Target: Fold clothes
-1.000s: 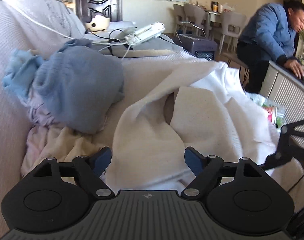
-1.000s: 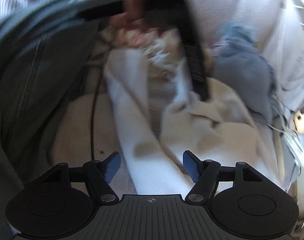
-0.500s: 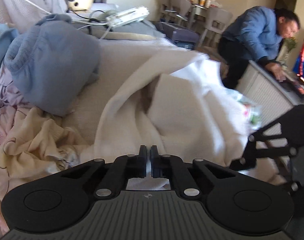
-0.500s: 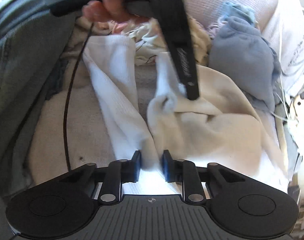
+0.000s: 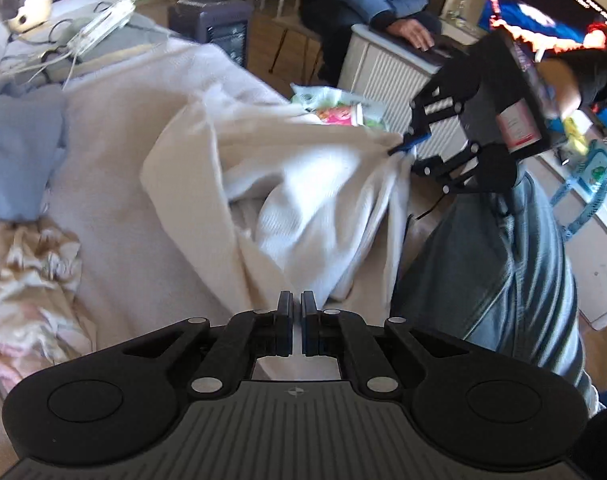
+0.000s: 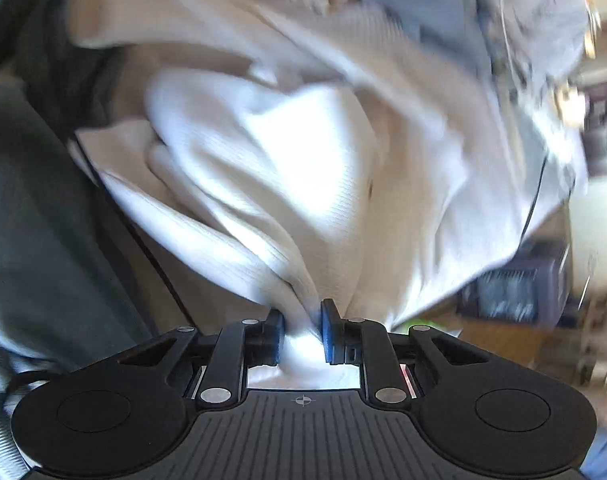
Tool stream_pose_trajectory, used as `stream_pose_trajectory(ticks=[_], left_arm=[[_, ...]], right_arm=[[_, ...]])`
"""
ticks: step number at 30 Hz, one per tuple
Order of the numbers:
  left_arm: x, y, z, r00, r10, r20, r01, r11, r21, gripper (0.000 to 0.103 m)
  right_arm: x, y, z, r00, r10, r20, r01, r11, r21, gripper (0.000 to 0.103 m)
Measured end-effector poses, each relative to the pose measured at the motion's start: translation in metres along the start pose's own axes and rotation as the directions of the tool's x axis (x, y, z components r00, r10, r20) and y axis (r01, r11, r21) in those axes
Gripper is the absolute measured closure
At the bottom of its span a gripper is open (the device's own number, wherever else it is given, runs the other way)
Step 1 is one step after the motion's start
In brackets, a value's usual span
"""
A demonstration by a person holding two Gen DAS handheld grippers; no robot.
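White ribbed knit garment (image 5: 303, 184) hangs stretched between both tongs above the cream-covered bed (image 5: 135, 216). The left tongs (image 5: 296, 322) are pressed almost together, pinching a thin edge of the cloth. The right tongs (image 6: 302, 332), seen in the left view up at the garment's far corner (image 5: 403, 148), have just been closing and now clamp a thick bunch of the same fabric. A crumpled blue-grey sweater (image 5: 19, 148) lies on the bed beside a floral patterned cloth (image 5: 27, 280).
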State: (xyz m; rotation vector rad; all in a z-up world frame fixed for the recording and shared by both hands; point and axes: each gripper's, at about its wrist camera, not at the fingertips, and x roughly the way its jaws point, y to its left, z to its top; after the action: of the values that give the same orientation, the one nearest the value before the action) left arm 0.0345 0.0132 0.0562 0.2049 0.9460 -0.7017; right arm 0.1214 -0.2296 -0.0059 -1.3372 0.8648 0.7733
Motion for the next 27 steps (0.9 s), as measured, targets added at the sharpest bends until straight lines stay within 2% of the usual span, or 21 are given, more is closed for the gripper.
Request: stream_pose_trajectory(ticks=[3, 5, 6, 8, 10, 11, 12, 13, 14, 17, 20, 23, 24, 26, 27], left_arm=[[0.002, 0.010, -0.006, 0.998, 0.064, -0.006, -0.064, 0.996, -0.056, 0.100], [-0.005, 0.021, -0.003, 0.996, 0.089, 0.003, -0.089, 0.991, -0.097, 0.097], [-0.010, 0.025, -0.002, 0.995, 0.103, 0.011, -0.101, 0.988, -0.115, 0.093], [-0.020, 0.033, 0.006, 0.991, 0.120, 0.055, -0.111, 0.984, -0.138, 0.056], [-0.027, 0.041, 0.017, 0.983, 0.149, 0.106, -0.134, 0.982, -0.136, 0.053], [-0.027, 0.042, 0.025, 0.977, 0.170, 0.131, -0.154, 0.981, -0.119, 0.053], [-0.025, 0.043, 0.033, 0.970, 0.184, 0.157, -0.170, 0.980, -0.101, 0.049], [-0.019, 0.045, 0.043, 0.966, 0.190, 0.177, -0.177, 0.980, -0.087, 0.041], [-0.012, 0.046, 0.053, 0.961, 0.194, 0.196, -0.183, 0.980, -0.075, 0.039], [0.017, 0.047, 0.086, 0.957, 0.173, 0.231, -0.170, 0.985, -0.029, 0.038], [0.056, 0.046, 0.116, 0.954, 0.177, 0.242, -0.182, 0.983, -0.001, 0.038], [0.094, 0.044, 0.141, 0.942, 0.239, 0.237, -0.253, 0.967, 0.030, 0.038], [0.108, 0.044, 0.148, 0.943, 0.255, 0.216, -0.273, 0.961, 0.055, 0.038], [0.131, 0.051, 0.154, 0.946, 0.271, 0.179, -0.287, 0.955, 0.070, 0.038], [0.143, 0.055, 0.158, 0.947, 0.279, 0.161, -0.294, 0.953, 0.077, 0.038]], right_arm=[[0.033, 0.000, -0.006, 0.999, 0.027, -0.025, -0.026, 0.999, 0.040, 0.084], [0.039, -0.009, -0.006, 0.998, 0.063, -0.013, -0.061, 0.992, 0.106, 0.082], [0.040, -0.014, -0.006, 0.997, 0.077, -0.006, -0.076, 0.989, 0.130, 0.081], [0.028, -0.025, -0.011, 0.995, 0.095, 0.012, -0.096, 0.983, 0.155, 0.075], [0.011, -0.041, -0.012, 0.990, 0.128, 0.059, -0.138, 0.963, 0.233, 0.071], [0.004, -0.052, -0.015, 0.986, 0.142, 0.088, -0.162, 0.943, 0.292, 0.063], [-0.003, -0.063, -0.019, 0.981, 0.155, 0.119, -0.187, 0.919, 0.348, 0.056], [-0.010, -0.072, -0.022, 0.976, 0.158, 0.150, -0.206, 0.892, 0.403, 0.044], [-0.015, -0.079, -0.023, 0.973, 0.143, 0.181, -0.212, 0.863, 0.459, 0.039], [-0.017, -0.100, -0.039, 0.962, 0.106, 0.251, -0.242, 0.753, 0.612, 0.039], [0.010, -0.127, -0.060, 0.964, 0.104, 0.246, -0.256, 0.623, 0.739, 0.039], [0.045, -0.143, -0.079, 0.951, 0.156, 0.267, -0.309, 0.493, 0.813, 0.040], [0.054, -0.147, -0.085, 0.945, 0.168, 0.281, -0.327, 0.454, 0.829, 0.040], [0.068, -0.151, -0.090, 0.934, 0.165, 0.318, -0.358, 0.407, 0.840, 0.040], [0.074, -0.155, -0.090, 0.927, 0.161, 0.339, -0.375, 0.396, 0.838, 0.040]])
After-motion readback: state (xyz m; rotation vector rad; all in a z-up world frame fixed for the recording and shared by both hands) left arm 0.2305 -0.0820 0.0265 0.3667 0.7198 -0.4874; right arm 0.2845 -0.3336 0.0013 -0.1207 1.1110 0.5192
